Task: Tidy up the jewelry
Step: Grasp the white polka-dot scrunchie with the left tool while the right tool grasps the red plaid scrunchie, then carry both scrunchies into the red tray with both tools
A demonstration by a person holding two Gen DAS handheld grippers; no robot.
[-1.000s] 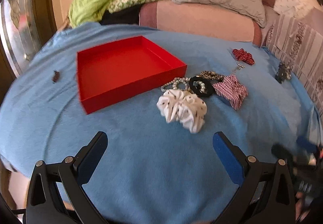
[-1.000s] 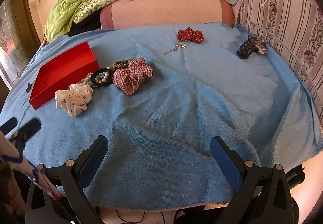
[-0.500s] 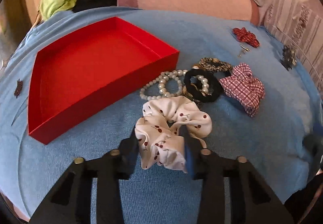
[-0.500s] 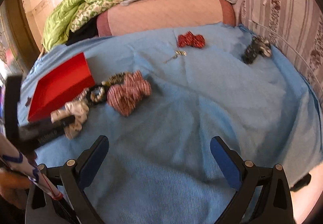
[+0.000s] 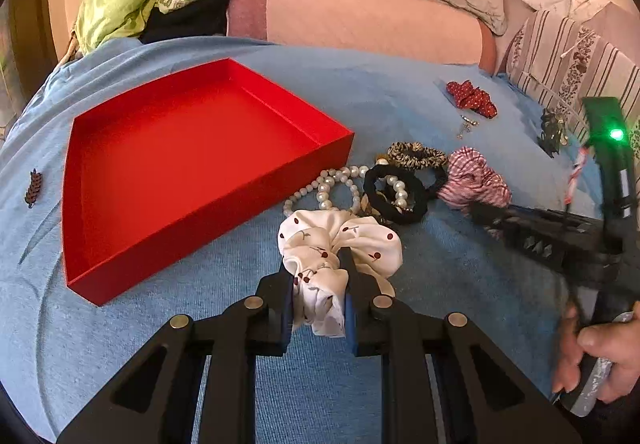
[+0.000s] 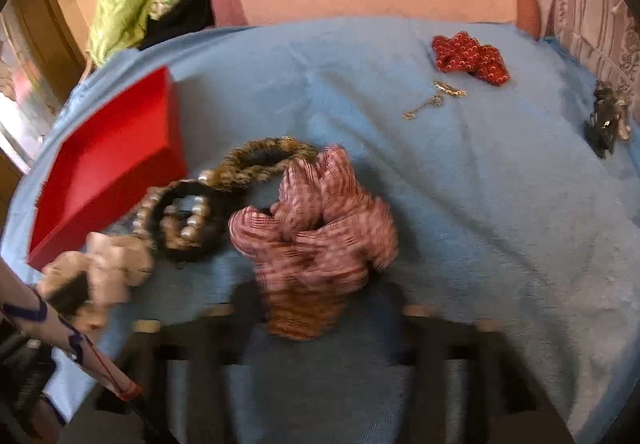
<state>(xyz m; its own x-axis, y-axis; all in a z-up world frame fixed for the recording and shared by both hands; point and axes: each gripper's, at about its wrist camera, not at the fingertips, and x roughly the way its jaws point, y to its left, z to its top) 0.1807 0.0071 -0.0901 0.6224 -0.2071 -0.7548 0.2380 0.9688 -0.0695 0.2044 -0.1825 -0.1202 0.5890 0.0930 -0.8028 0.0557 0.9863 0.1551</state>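
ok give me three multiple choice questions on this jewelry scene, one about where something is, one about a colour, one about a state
1. Where does the pearl bracelet lie?
A. inside the tray
B. on the blue cloth beside the tray
C. on the pillow

2. What colour is the tray?
A. red
B. green
C. white

3. What is in the tray?
A. two scrunchies
B. a necklace
C. nothing

Answers
1. B: the pearls rest on the blue cloth just off the tray's near corner.
2. A: its walls and floor are all bright red.
3. C: its floor shows bare; the white scrunchie sits between the closing jaws of the left gripper and the checked scrunchie between those of the right gripper, both still outside the tray.
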